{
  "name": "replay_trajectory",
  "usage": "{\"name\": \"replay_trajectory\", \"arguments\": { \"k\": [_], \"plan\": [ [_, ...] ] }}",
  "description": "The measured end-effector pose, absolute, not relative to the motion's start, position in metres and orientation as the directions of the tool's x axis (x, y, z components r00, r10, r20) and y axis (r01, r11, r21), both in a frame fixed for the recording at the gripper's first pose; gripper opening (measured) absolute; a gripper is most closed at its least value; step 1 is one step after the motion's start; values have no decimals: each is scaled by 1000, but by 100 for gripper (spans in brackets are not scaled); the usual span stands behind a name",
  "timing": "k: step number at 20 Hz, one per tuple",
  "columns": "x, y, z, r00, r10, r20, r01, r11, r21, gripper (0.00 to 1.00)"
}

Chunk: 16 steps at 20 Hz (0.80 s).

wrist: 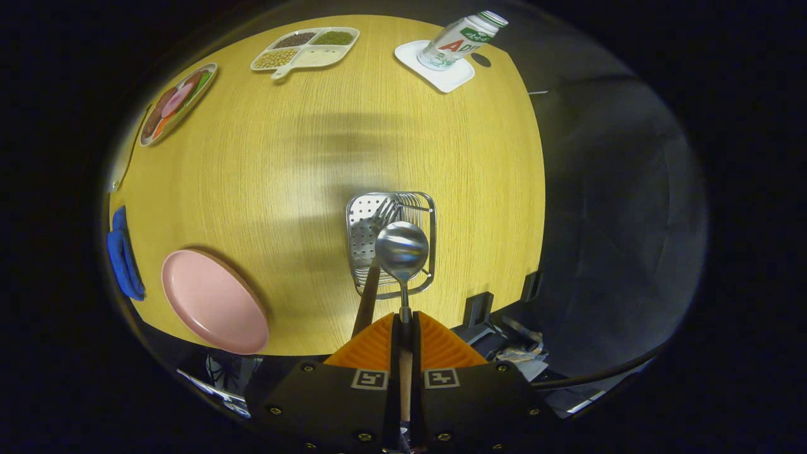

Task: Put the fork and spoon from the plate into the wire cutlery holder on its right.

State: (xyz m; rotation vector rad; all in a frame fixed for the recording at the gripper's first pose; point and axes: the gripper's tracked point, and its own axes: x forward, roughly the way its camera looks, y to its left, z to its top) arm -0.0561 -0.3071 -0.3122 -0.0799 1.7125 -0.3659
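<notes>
While its two orange fingers (441,343) press together on a slim handle, the hand-held gripper (404,331) carries the spoon (402,251) straight out ahead of its tips. The spoon's handle runs back between the fingers, and its shiny bowl hangs over the wire cutlery holder (431,208), covering much of the holder's nearer half. Whether the bowl touches the holder or only hovers above it cannot be told from this angle.

The fork (382,217) already stands in the holder, just left of the spoon. Its tines rest over the perforated metal plate on the holder's left side, and its dark handle slants back toward the left finger, passing beside it rather than between the two.

The holder sits on the wooden worktop (315,157), close ahead of the fingers. The pink plate (211,299) lies to the left of the holder, well apart from it, near the worktop's near edge, with no cutlery on it. A blue cloth (123,255) lies just beyond the plate at the worktop's left edge.

Far across the worktop stand a divided tray of grains (307,48), a plate of sliced food (178,103), and a bottle (461,39) lying tilted on a white coaster (435,72).
</notes>
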Motion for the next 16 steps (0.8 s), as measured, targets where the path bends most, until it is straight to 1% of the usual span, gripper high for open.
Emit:
{"name": "replay_trajectory", "arguments": {
  "k": [2,3,4,5,16],
  "plan": [
    [-52,-305,-314,-164,-257,-952,140,949,-281,9],
    [-50,-306,-312,-155,-265,-952,136,949,-286,14],
    [-48,-305,-309,-147,-267,-952,135,948,-287,27],
    [-47,-302,-309,-139,-260,-955,144,949,-280,42],
    [-42,-295,-300,-111,-269,-957,154,946,-284,42]
  ]
}}
